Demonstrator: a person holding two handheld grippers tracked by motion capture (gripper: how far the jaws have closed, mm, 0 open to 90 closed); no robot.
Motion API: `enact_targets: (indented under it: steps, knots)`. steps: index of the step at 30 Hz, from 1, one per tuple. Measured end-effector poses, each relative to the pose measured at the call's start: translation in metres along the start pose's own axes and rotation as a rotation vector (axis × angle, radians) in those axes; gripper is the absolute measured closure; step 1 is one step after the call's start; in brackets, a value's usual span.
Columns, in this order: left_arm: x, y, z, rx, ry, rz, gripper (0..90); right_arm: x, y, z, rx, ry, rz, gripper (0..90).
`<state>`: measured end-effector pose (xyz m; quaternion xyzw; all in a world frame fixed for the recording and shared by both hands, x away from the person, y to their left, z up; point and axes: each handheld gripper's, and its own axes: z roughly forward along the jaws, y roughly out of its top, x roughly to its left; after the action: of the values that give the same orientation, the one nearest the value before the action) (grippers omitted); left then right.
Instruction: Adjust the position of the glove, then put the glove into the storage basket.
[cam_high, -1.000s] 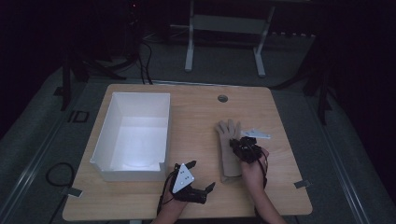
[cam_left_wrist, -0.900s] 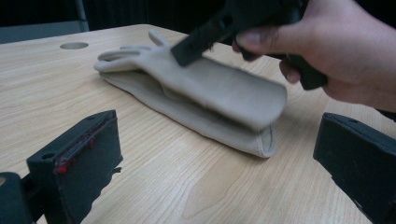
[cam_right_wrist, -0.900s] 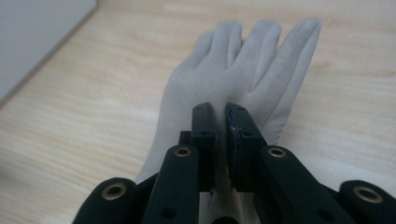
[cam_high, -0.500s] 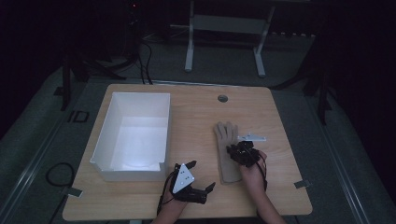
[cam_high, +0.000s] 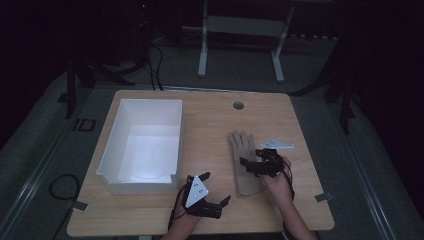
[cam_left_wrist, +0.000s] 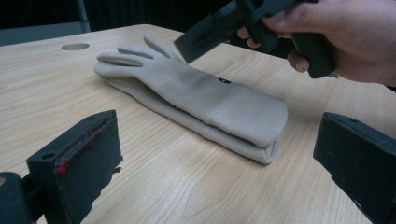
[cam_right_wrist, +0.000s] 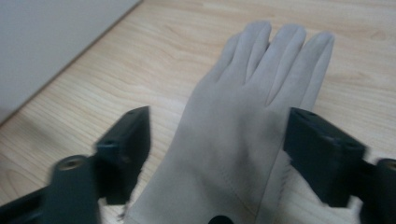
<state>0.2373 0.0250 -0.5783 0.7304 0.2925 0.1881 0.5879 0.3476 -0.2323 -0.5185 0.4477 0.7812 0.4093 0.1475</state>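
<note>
Gloves (cam_high: 245, 162) lie stacked beside white bin (cam_high: 142, 142), under right gripper (cam_high: 252, 165).

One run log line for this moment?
right gripper: jaws just opened, above gloves | left gripper: open, idle | gloves: stacked flat on table

Both grippers are black, each with two blocky, flat-faced jaws. The left gripper (cam_high: 220, 202), nearer the white box (cam_high: 175, 140) than the other, carries a pale grey three-cornered plate with small dark screw dots; its jaw pads show red marks at the edges and round screw holes. The right gripper (cam_high: 248, 165) trails a thin black cable. Both forearms are bare.
</note>
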Motion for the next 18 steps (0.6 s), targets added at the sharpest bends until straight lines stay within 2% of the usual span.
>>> enact_targets:
  steps: [1,2,5,6,7,8,9,10,13,14,16,18]
  knots:
    - [0.0,0.0,0.001,-0.003,0.006,-0.004,1.2,-0.002,0.0,-0.001,0.004,0.003,-0.005,18.7]
    - [-0.001,0.001,0.003,0.005,0.036,-0.019,1.2,-0.004,0.0,-0.003,-0.009,0.004,-0.01,18.9]
    - [0.001,0.001,0.003,0.004,0.025,-0.034,1.2,-0.009,0.0,-0.005,-0.024,0.028,-0.026,14.8]
    - [0.001,0.001,0.004,0.007,0.016,-0.039,1.2,-0.012,0.0,-0.007,-0.035,0.009,-0.079,14.0]
    - [0.001,0.001,0.004,0.007,0.016,-0.039,1.2,-0.012,0.0,-0.007,-0.035,0.009,-0.079,14.0]
    - [0.001,0.002,0.005,0.017,0.008,-0.033,1.2,-0.014,0.001,-0.01,-0.045,-0.001,-0.1,14.4]
    - [-0.001,0.003,0.008,0.04,0.009,-0.01,1.2,-0.014,0.001,-0.01,-0.045,-0.001,-0.1,14.4]
    - [-0.001,0.004,0.009,0.056,0.009,0.003,1.2,-0.017,0.002,-0.013,-0.038,0.033,-0.094,14.4]
    - [-0.006,0.007,0.012,0.099,-0.002,0.013,1.2,-0.021,0.006,-0.018,-0.032,0.034,-0.111,14.5]
    - [-0.008,0.009,0.013,0.11,-0.019,0.004,1.2,-0.022,0.006,-0.02,-0.035,0.03,-0.111,14.6]
    - [-0.01,0.014,0.014,0.117,-0.061,-0.009,1.2,-0.027,0.009,-0.024,-0.021,0.052,-0.094,13.7]
    - [-0.012,0.018,0.016,0.126,-0.08,-0.002,1.2,-0.031,0.012,-0.028,-0.012,0.044,-0.096,11.1]
